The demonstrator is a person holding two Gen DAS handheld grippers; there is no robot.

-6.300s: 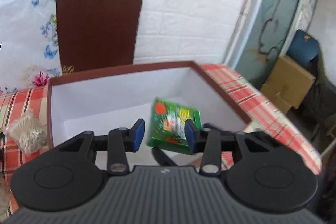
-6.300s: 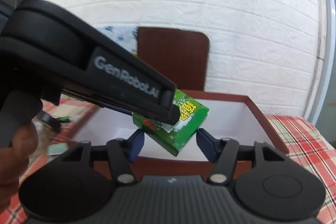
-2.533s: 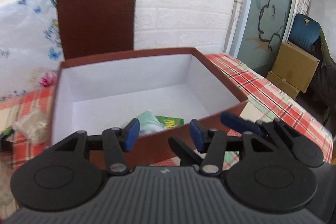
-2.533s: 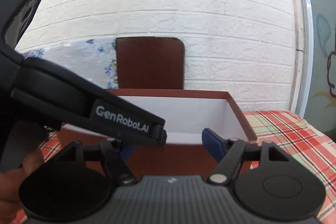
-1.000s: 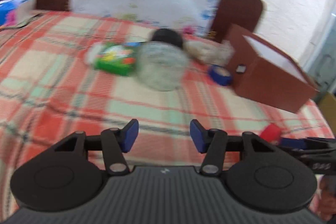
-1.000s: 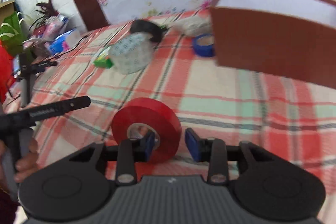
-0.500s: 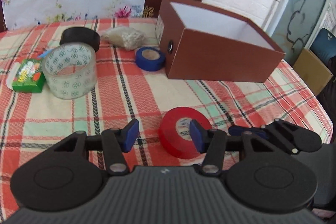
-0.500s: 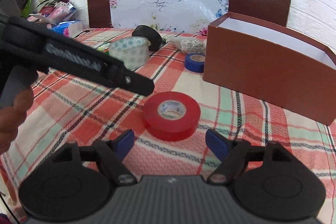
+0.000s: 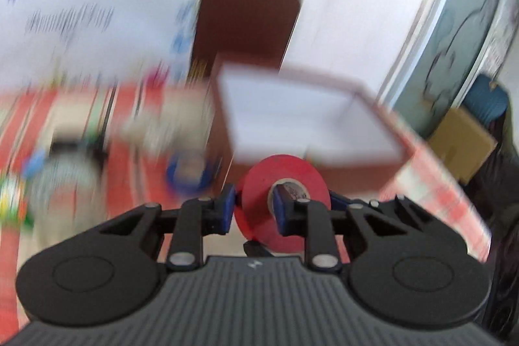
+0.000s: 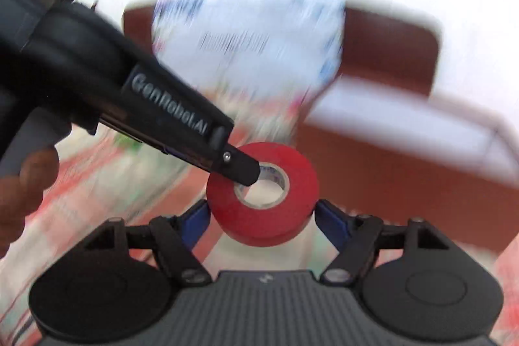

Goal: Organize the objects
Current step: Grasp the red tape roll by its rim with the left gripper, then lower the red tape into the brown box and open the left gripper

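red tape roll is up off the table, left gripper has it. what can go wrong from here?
1. The left gripper pinches only one wall of the red tape roll, one finger through the core; its jaws are closing, but the roll may pivot or slip.
2. The right gripper brackets the roll, jaws closing; the two could collide or tug it.
3. The brown box lies ahead; the hanging roll may clip its near wall.

Left claw [image 10: 249, 174] apparently grips red tape [image 10: 262, 195].
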